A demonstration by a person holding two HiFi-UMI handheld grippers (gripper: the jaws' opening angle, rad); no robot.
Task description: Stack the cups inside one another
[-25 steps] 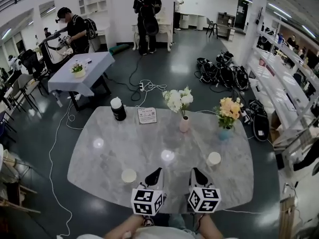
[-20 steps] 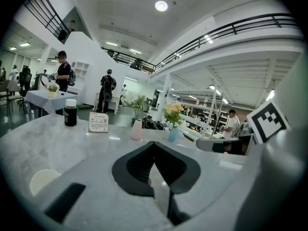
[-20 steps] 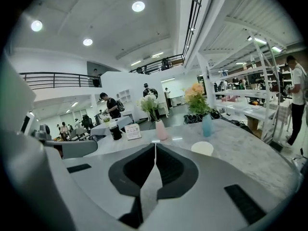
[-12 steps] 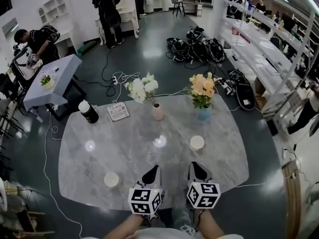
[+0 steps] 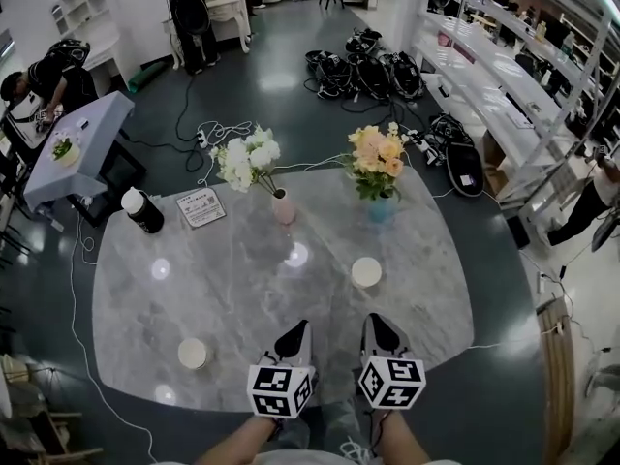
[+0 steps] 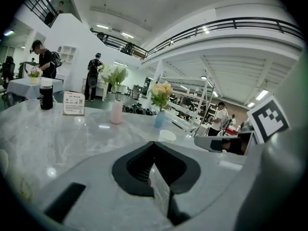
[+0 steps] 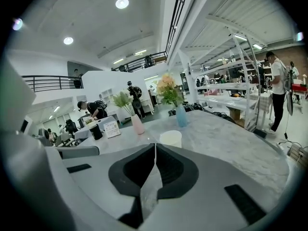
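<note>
1. Grey marble table [image 5: 242, 289] in a large hall, dark glossy floor [image 5: 281, 95] and a heap of bags [image 5: 373, 66] behind.
2. Pale cup [image 5: 366, 271] upright right of centre; second cup [image 5: 193, 354] near the front left edge, well apart, unstacked.
3. Farther back: pink vase [image 5: 283, 206], blue vase [image 5: 380, 208], black bottle [image 5: 143, 211], small card [image 5: 201, 206].
4. Left gripper [image 5: 301, 329] and right gripper [image 5: 377, 322] side by side over the near edge, jaws pressed together, gripping nothing, clear of both cups.

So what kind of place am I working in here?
Probably a big open lab or workshop hall, not a home: metal shelving racks run along one side, a heap of bags lies on the bare floor, and a railed mezzanine runs overhead.
</note>
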